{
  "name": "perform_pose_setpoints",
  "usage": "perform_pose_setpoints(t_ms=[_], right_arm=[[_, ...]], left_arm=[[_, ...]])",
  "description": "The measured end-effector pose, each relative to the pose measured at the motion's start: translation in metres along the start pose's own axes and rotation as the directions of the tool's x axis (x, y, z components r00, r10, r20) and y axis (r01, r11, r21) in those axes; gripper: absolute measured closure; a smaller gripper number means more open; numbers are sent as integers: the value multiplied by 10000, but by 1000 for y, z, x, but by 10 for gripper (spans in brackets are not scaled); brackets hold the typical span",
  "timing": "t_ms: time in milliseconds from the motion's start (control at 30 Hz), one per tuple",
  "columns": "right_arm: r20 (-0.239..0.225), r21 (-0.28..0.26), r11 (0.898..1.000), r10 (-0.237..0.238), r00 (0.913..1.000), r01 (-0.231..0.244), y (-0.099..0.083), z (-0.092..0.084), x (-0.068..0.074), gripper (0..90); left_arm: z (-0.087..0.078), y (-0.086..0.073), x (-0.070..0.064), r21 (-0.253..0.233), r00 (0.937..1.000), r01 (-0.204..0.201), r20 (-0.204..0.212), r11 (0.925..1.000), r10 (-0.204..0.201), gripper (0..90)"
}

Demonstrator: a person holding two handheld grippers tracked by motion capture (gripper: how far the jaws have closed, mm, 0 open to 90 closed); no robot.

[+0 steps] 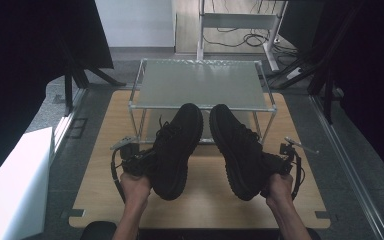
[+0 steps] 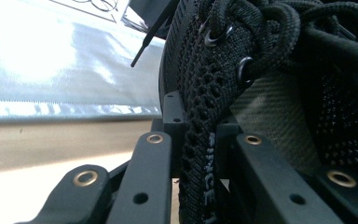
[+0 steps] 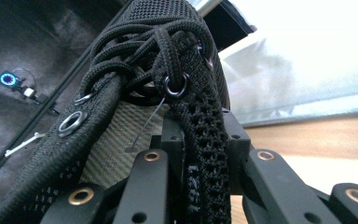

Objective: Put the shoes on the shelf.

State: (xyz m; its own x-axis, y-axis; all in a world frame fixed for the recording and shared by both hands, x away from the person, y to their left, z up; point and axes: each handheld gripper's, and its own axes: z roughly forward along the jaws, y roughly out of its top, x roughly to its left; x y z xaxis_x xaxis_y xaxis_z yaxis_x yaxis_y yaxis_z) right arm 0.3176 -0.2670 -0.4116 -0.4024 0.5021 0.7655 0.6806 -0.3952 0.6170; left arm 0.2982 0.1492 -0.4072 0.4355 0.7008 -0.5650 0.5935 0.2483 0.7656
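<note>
I hold a hand-held gripper in each hand, close to my body. My left hand-held gripper (image 1: 139, 161) is squeezed tight on the side wall of the left black shoe (image 1: 176, 150). In the left gripper view, the knit wall of that shoe (image 2: 200, 140) stands pinched between my two black jaws, with the laces (image 2: 261, 18) bunched up above.

My right hand-held gripper (image 1: 275, 165) is squeezed tight on the side wall of the right black shoe (image 1: 237, 150). In the right gripper view, that wall (image 3: 203, 154) runs down between the jaws, and the laces (image 3: 140, 60) are knotted on top.

Both shoes are up in the air above the wooden worktop (image 1: 205, 200). Their toes point away from me and lean in toward each other.

A bit farther off stands a small metal rack (image 1: 200, 82) with a shiny flat top. The toes of the shoes are just in front of it.
</note>
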Motion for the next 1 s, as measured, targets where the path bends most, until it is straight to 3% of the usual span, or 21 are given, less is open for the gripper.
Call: perform_pose_setpoints(t_ms=[300, 700, 1000], right_arm=[[-143, -231, 9997, 80, 9999, -84, 20, 9, 11, 764], [-112, -577, 9973, 449, 9989, -455, 44, 33, 20, 764], [193, -793, 9959, 459, 9988, -442, 68, 50, 27, 763]], left_arm=[[3, 23, -3, -156, 10000, -2, 4, 9999, 2, 806], [15, 56, 1, -623, 9974, 708, -109, 9955, -716, 805], [33, 83, -4, -821, 9947, 927, -361, 9923, -959, 803]])
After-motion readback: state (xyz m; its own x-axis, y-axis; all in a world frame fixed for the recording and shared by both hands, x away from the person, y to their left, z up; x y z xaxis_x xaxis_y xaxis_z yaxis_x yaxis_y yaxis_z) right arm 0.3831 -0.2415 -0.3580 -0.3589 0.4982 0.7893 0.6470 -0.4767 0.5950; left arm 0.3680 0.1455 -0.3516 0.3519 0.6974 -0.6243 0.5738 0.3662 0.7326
